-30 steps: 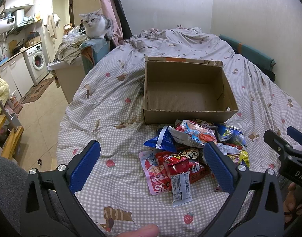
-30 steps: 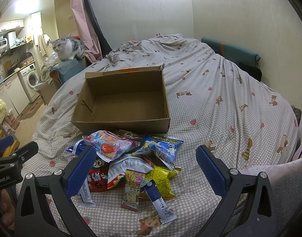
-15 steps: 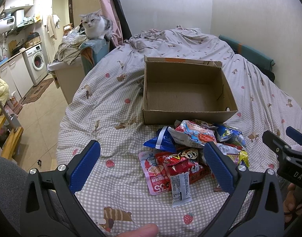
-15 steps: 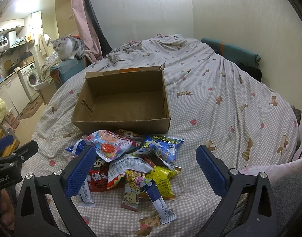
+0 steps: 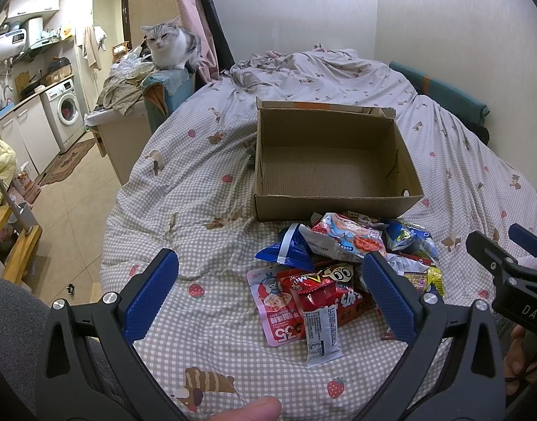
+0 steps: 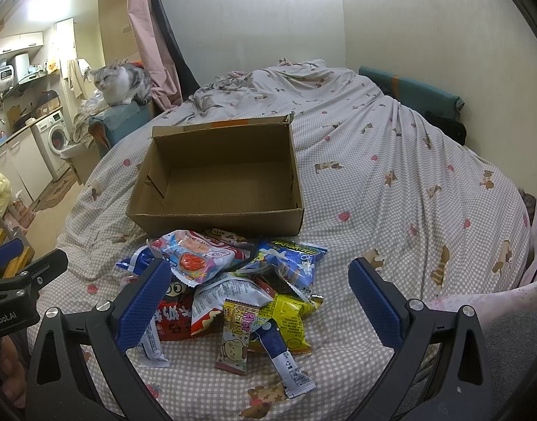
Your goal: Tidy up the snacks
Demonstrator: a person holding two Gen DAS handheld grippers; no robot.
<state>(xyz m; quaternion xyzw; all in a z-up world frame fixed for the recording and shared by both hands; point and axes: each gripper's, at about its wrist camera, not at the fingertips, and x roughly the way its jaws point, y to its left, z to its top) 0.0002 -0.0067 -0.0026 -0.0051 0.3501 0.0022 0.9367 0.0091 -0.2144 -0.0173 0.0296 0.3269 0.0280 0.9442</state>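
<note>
A pile of snack packets [image 5: 342, 270] lies on the checked bedspread [image 5: 205, 231], just in front of an open, empty cardboard box [image 5: 324, 161]. The pile [image 6: 233, 280] and box [image 6: 219, 179] also show in the right wrist view. My left gripper [image 5: 268, 294] is open and empty, held above the near left part of the pile. My right gripper [image 6: 259, 294] is open and empty, above the pile's near side. Each gripper shows at the edge of the other's view.
A grey and white cat [image 5: 170, 47] sits on a pile beside the bed at the far left. A washing machine [image 5: 66, 112] and kitchen units stand beyond the bed's left edge. A teal cushion [image 5: 440, 94] lies along the right wall.
</note>
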